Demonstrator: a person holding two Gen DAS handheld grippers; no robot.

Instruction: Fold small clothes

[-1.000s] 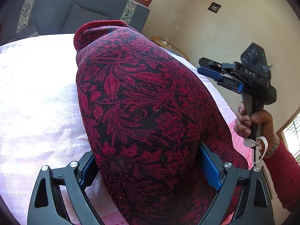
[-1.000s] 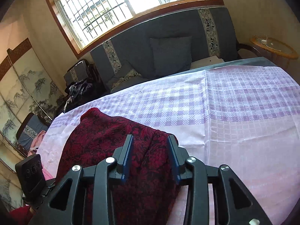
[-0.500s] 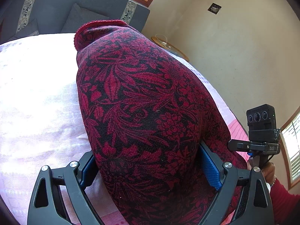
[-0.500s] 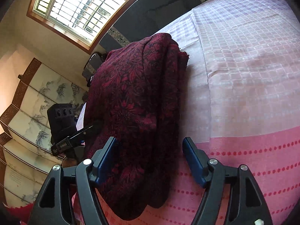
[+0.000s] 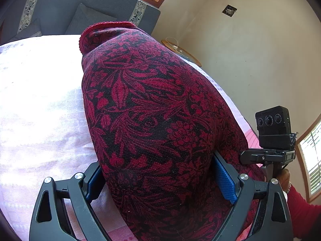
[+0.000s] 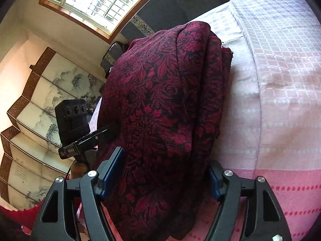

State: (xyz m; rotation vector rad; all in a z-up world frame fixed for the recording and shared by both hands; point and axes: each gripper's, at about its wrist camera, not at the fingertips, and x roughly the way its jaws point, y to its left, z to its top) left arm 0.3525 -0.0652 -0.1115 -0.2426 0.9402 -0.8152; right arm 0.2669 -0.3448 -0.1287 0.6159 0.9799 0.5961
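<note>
A: Moved in the last second: right gripper (image 6: 165,157), down from high up beside the cloth (image 5: 150,100) to low at its near end. Jaws changed too, from narrow to fairly wide. Left gripper (image 5: 156,161) unchanged, same spot at the cloth's near end.

B: Holding anything on the right?

A: Astride the cloth, a blue pad (image 6: 112,170) on each side. No pinch seen in the fabric, so open around it.

B: And on the left?

A: Spread wide, with the cloth filling the whole gap and meeting both pads. Squeezing or only straddling, cannot tell.

B: Whereabouts of the cloth itself?

A: Dark red with a black leaf print, bunched into a long thick bundle. Lying with the pale checked sheet (image 5: 40,100) under it, and the sheet's pink band (image 6: 280,190) under its near end.

B: Anything seen from the left only?

A: A red rolled hem at the cloth's far end. Beyond the cloth, a round side table (image 5: 180,52) and a grey cushion (image 5: 88,20). Right of the cloth, a hand (image 5: 284,178) on the other gripper's handle, with a red sleeve (image 5: 301,204).

B: And from the right only?

A: Stacked layers along the cloth's right edge. Left of the cloth, a painted folding screen (image 6: 40,100). Above the cloth, a barred window (image 6: 90,0).
</note>
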